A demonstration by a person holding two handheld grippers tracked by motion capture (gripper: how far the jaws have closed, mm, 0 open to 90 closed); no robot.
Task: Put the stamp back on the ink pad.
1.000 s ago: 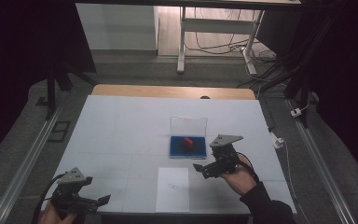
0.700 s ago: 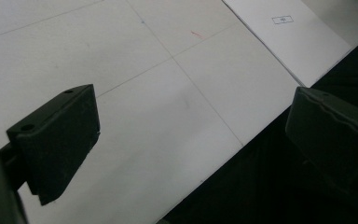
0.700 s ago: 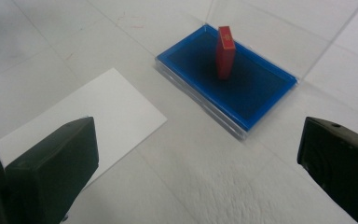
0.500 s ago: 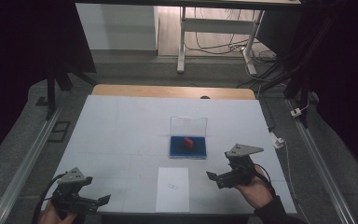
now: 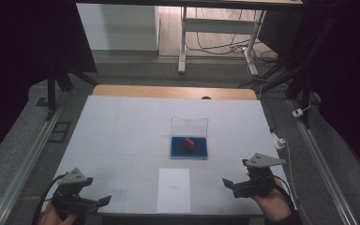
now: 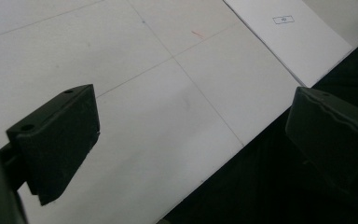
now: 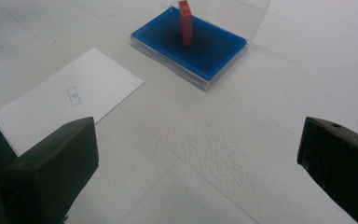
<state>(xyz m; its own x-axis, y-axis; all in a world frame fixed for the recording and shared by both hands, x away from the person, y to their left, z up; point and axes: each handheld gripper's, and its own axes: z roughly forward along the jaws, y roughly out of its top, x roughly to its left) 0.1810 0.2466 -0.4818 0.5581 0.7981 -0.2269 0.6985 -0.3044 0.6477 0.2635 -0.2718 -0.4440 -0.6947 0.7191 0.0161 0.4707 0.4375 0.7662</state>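
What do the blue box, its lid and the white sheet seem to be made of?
Box: probably hard plastic, clear rim around a matte blue inlay. Lid: clear glossy plastic, the table shows through it. Sheet: likely paper, thin, flat, matte white, with a small printed mark.

A wide white table top has a bare wooden strip along its far edge. Near its middle lies a shallow blue tray with a clear plastic lid standing upright at its far side, and a small red block stands inside it. A white sheet of paper lies at the near edge, apart from the tray. The left gripper sits at the near left corner, the right gripper at the near right, both held with jaws parted above the table.
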